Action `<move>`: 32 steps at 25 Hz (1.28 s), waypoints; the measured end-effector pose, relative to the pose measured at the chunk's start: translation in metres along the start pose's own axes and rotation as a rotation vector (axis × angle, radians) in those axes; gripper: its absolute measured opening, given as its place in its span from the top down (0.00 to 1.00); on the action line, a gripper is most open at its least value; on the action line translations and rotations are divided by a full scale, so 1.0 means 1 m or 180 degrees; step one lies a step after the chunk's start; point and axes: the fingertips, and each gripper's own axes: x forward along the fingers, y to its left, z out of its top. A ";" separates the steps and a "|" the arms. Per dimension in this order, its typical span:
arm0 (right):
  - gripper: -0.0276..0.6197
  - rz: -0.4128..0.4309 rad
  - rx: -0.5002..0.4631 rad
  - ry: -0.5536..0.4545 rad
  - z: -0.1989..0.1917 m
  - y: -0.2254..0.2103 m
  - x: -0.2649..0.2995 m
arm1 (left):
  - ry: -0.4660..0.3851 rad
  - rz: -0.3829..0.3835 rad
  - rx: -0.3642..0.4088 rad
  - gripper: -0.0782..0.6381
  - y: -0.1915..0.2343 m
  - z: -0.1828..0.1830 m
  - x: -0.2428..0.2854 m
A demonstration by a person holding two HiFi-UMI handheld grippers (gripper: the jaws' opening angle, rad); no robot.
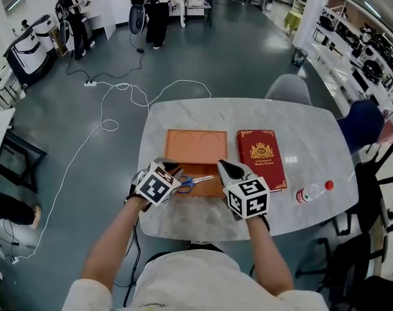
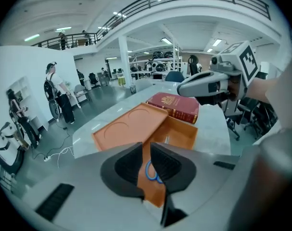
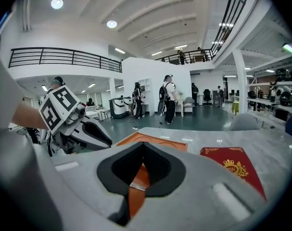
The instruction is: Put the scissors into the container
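Note:
An orange container (image 1: pixel 183 169) stands open on the white table, its flat lid (image 1: pixel 196 146) lying behind it. Blue-handled scissors (image 1: pixel 195 182) are over its near part, blades pointing right. My left gripper (image 1: pixel 177 173) is at the handles. In the left gripper view its jaws (image 2: pixel 146 146) are almost together with the blue handle loop (image 2: pixel 149 171) between them. My right gripper (image 1: pixel 223 167) hovers by the blade tip. In the right gripper view its jaws (image 3: pixel 143 147) meet at the tips, and a strip of metal blade (image 3: pixel 137 185) shows below them over the orange container (image 3: pixel 136 196).
A red book (image 1: pixel 261 157) lies right of the container. A plastic bottle with a red cap (image 1: pixel 313 192) lies on its side near the table's right edge. A grey chair (image 1: pixel 288 88) stands behind the table. Cables trail over the floor (image 1: pixel 112 102) to the left.

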 end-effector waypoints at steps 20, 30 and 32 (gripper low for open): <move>0.95 -0.0409 0.0037 -0.0281 0.005 0.064 -0.066 | -0.1027 0.0473 -0.0762 0.83 -0.009 -0.015 -0.109; 0.95 -0.0554 0.0089 -0.0306 -0.008 0.085 -0.094 | -0.1134 0.0551 -0.0918 0.83 -0.025 -0.039 -0.133; 0.95 -0.0567 0.0094 -0.0305 -0.010 0.087 -0.097 | -0.1135 0.0539 -0.0912 0.83 -0.028 -0.040 -0.134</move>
